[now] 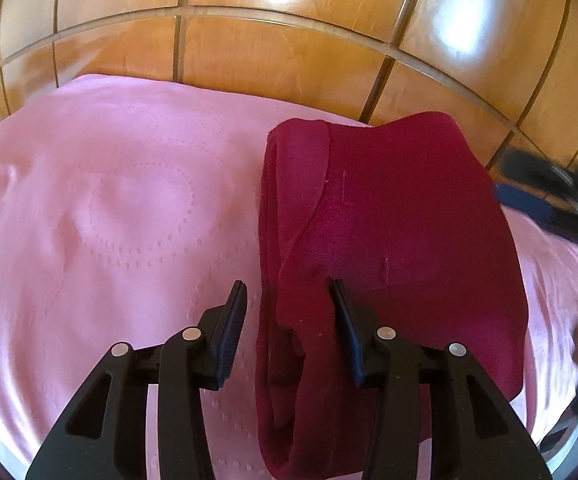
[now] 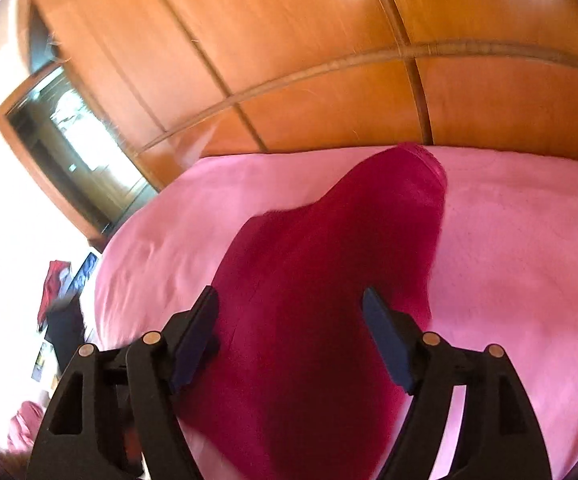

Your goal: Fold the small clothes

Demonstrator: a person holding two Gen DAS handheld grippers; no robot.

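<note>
- Dark red garment [image 1: 389, 240]: folded lengthwise, lying on the pink bedspread [image 1: 109, 200]; in the left wrist view running from 1 o'clock down to 6 o'clock, with layered folded edges along its left side.
- Left gripper [image 1: 287, 292]: jaws spread wide, held low over the near end of the garment; right finger [image 1: 347, 332] against the cloth, touching or just above it, left finger [image 1: 231, 332] over bare bedspread just beside the garment's left edge. Nothing clamped.
- Same garment in the right wrist view [image 2: 321, 280]: blurred, filling the centre from 12 o'clock to 6 o'clock, narrowing toward its far end near the edge of the bed.
- Right gripper [image 2: 289, 304]: jaws spread wide, straddling the garment's breadth; cloth seen between and below the fingers, contact not discernible through the blur.
- Pink bedspread in the right wrist view [image 2: 529, 260]: visible on both sides of the garment, at 3 and 9 o'clock.
- Wooden panelled wardrobe [image 1: 289, 60]: beyond the bed, across 10 to 2 o'clock in both views.
- Dark blurred shapes [image 1: 549, 184]: at 3 o'clock in the left wrist view, not identifiable.
</note>
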